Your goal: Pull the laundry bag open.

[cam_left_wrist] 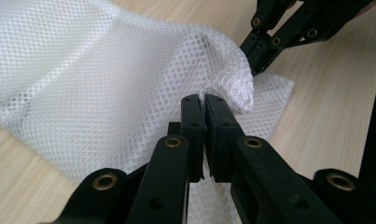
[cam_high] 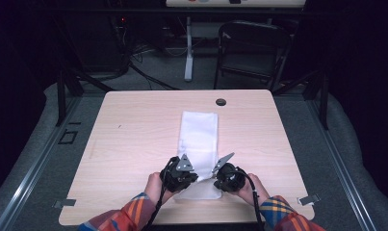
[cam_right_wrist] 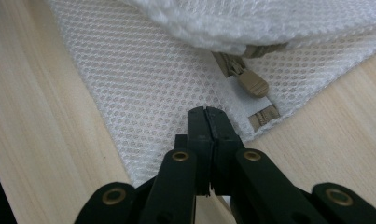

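The mesh bag point(cam_high: 198, 139) lies lengthwise away from the person, both grippers at its near end: left gripper point(cam_left_wrist: 204, 100) clamps a raised fold, right gripper point(cam_right_wrist: 207, 112) closed beside the zipper pull point(cam_right_wrist: 252, 84).

a light wood worktop point(cam_high: 134, 139) with rounded corners stands on grey carpet point(cam_high: 355, 159). a small dark round grommet point(cam_high: 221, 102) sits near its far edge, about the middle. at the two near corners, small metal clips point(cam_high: 65, 203) stick out past the worktop's rim, one on each side. dark metal rails point(cam_high: 28, 168) run along the floor on either side of the worktop. beyond the far edge, a black folding chair point(cam_high: 252, 50) stands to the right of a white post point(cam_high: 188, 48) that holds up another worktop, whose pale edge point(cam_high: 235, 3) shows at the very top. black cables point(cam_high: 138, 72) trail across the floor to the left of that post.
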`<action>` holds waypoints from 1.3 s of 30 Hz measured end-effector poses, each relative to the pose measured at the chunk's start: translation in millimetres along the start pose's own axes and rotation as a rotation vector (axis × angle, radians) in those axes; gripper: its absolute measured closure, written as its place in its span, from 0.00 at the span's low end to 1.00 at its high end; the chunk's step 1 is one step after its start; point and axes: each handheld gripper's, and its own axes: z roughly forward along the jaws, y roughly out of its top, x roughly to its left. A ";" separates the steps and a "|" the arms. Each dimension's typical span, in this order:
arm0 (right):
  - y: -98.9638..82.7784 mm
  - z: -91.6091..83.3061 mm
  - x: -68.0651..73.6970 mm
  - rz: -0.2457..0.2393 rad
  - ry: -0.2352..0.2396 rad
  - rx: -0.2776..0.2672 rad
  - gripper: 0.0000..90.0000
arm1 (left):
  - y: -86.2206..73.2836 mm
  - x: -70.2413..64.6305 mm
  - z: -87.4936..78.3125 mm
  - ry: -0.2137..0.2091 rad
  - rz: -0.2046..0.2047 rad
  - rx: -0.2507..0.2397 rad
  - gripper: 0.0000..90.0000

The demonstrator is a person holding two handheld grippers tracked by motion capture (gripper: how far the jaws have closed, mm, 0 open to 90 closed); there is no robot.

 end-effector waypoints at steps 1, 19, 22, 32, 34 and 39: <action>0.0 0.0 -0.2 -0.002 0.001 0.000 0.99 | 0.0 0.5 -0.7 0.005 0.003 0.002 0.96; 1.1 -0.4 -0.2 -0.005 -0.004 0.013 0.99 | -6.3 8.6 -17.7 0.048 -0.025 -0.031 0.96; 1.5 -0.9 -1.0 -0.010 -0.001 0.023 1.00 | -7.1 9.9 -20.2 0.057 -0.027 -0.032 0.96; 1.4 -0.2 -0.5 0.008 0.000 0.015 0.99 | -12.5 14.3 -31.2 0.083 -0.051 -0.053 0.96; 1.4 -0.1 -0.5 0.009 0.000 0.014 0.99 | -14.0 14.9 -33.7 0.091 -0.057 -0.058 0.96; 1.7 -0.3 -0.8 0.009 0.000 0.019 0.99 | -17.8 17.9 -39.8 0.097 -0.066 -0.058 0.96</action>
